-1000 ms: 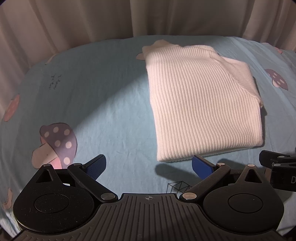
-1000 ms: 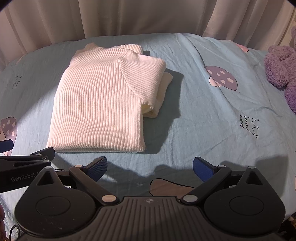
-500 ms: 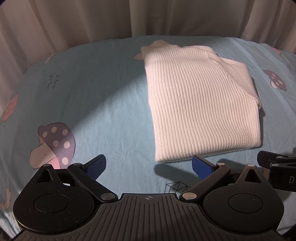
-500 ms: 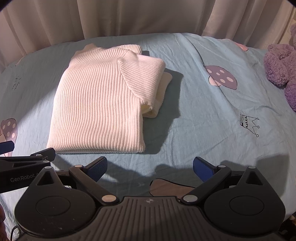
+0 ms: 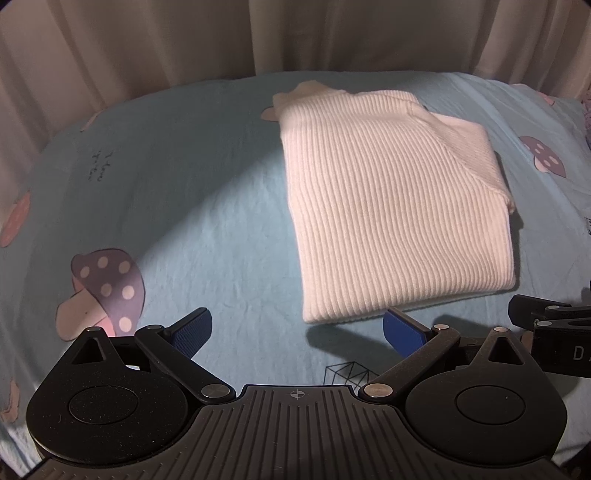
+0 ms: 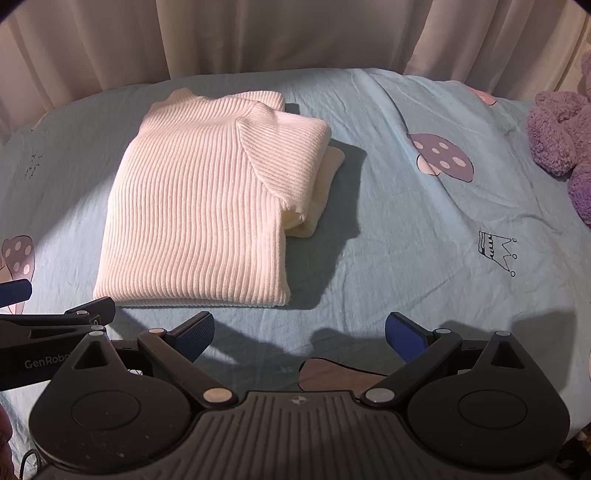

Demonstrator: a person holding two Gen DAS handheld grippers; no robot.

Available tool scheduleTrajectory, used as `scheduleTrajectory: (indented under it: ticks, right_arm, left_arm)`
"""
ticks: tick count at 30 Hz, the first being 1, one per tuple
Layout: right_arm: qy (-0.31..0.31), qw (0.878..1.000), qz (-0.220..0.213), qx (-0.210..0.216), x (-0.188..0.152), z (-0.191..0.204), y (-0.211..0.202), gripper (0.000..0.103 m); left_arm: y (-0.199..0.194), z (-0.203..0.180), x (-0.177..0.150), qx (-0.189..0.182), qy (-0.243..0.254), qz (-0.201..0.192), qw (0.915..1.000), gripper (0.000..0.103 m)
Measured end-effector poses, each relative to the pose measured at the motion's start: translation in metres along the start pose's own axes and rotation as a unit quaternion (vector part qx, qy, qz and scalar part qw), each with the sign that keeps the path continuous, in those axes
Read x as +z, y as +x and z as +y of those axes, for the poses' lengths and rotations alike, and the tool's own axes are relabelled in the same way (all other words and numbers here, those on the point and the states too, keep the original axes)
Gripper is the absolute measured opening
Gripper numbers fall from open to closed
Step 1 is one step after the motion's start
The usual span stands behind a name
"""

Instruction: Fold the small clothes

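A white ribbed sweater (image 5: 388,206) lies folded flat on the light blue bed sheet (image 5: 192,199); it also shows in the right wrist view (image 6: 207,206), with a folded sleeve bulging at its right edge. My left gripper (image 5: 299,328) is open and empty, just short of the sweater's near left corner. My right gripper (image 6: 299,330) is open and empty, in front of the sweater's near right corner. Each gripper's body shows at the edge of the other's view.
The sheet carries mushroom prints (image 5: 107,291) and a small crown print (image 6: 495,251). A purple plush toy (image 6: 565,147) lies at the far right. Beige curtains (image 6: 295,33) hang behind the bed.
Both grippers have drawn back slightly from the sweater and stay open. The sweater has not moved.
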State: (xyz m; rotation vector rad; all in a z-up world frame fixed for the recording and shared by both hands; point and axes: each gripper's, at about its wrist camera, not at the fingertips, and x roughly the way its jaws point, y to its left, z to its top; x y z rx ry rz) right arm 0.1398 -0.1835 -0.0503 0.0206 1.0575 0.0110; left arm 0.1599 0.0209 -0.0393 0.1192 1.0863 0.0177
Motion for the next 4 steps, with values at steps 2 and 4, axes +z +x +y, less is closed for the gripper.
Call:
scheduleTrajectory:
  ticks: [2,4]
  right_arm:
    - [0.0,1.0,0.0,0.0,0.0006,-0.0002,-0.0002,0.099]
    - [0.0,1.0,0.0,0.0,0.0007,-0.0003,-0.0002,0.099]
  left_arm:
    - [0.0,-0.0008,0.0002,0.0,0.002,0.002,1.0,0.102]
    - [0.0005,-0.0008,0.0003,-0.004,0.003,0.005,1.0,0.102]
